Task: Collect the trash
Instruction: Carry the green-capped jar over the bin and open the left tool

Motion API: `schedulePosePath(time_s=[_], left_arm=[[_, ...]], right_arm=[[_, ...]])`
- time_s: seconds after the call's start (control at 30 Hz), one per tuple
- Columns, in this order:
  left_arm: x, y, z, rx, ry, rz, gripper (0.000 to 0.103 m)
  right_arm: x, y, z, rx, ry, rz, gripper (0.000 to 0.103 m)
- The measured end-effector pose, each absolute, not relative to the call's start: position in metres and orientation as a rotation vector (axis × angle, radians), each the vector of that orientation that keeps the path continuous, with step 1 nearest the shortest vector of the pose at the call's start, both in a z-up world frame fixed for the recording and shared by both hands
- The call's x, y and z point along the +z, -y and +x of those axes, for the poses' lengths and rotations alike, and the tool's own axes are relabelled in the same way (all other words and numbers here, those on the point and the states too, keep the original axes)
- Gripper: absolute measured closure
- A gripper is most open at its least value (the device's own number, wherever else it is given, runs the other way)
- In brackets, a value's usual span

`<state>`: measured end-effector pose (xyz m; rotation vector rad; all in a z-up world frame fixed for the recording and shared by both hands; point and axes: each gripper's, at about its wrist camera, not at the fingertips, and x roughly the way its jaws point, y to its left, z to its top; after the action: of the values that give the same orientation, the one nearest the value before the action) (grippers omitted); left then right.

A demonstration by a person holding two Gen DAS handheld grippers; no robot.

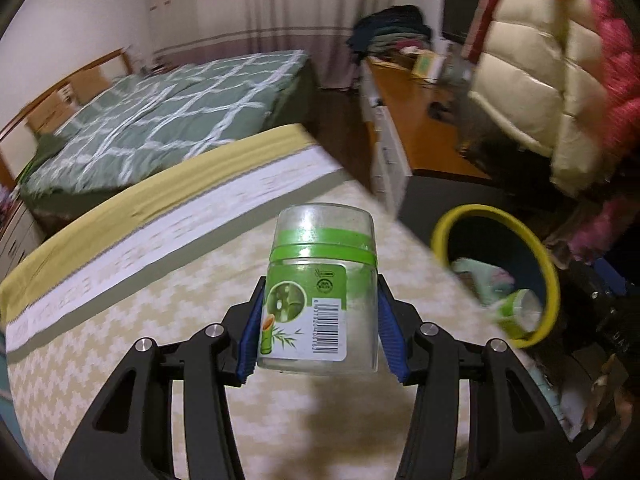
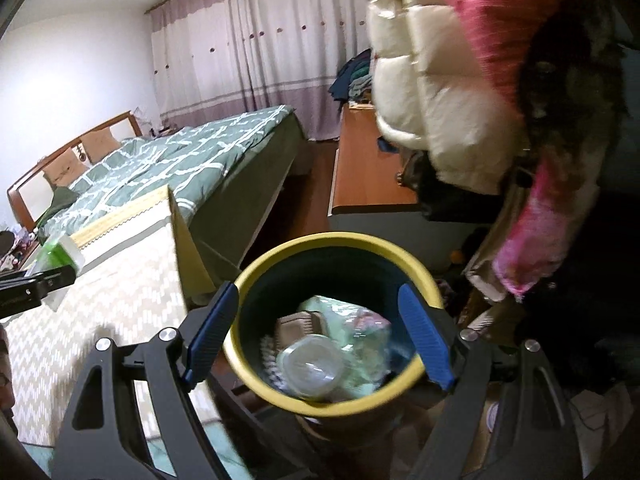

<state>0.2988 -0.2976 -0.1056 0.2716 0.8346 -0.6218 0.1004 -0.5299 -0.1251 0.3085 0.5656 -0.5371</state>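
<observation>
From the left wrist, the left gripper [image 1: 318, 320] is clamping a clear jar [image 1: 320, 296] above the table [image 1: 160, 320]; it should carry it right, over the bin [image 1: 496, 272]. From the right wrist, the right gripper [image 2: 320, 332] is hanging spread wide (nothing held) over that bin [image 2: 332, 240].

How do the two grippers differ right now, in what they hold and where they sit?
The left gripper is shut on a clear jar with a green band and bamboo label; the right gripper is open and holds nothing. The left gripper is over the patterned table cover, beside the bin; the right gripper is above the yellow-rimmed bin, looking down on the trash inside. Both have black frames and blue ribbed pads.
</observation>
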Motion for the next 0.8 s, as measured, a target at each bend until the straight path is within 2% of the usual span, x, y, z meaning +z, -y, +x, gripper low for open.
schedulePosePath(time_s=[0.4,0.73,0.77,0.8], left_arm=[[-0.109,0.444,0.238,-0.852,-0.845,0.398,0.053],[-0.138,0.511,0.235,-0.888,-0.897,0.439,0.052],[-0.138,0.512,0.237,-0.878,-0.885,0.433,0.043],[-0.136,0.512,0.239,-0.866,-0.868,0.419,0.029]], right_arm=[[-0.118,0.558,0.030,-0.585,-0.521,0.325,0.022],[-0.127,0.581,0.013,-0.603,-0.512,0.387,0.022],[-0.127,0.582,0.012,-0.602,-0.511,0.389,0.022],[-0.128,0.582,0.012,-0.602,-0.512,0.390,0.021]])
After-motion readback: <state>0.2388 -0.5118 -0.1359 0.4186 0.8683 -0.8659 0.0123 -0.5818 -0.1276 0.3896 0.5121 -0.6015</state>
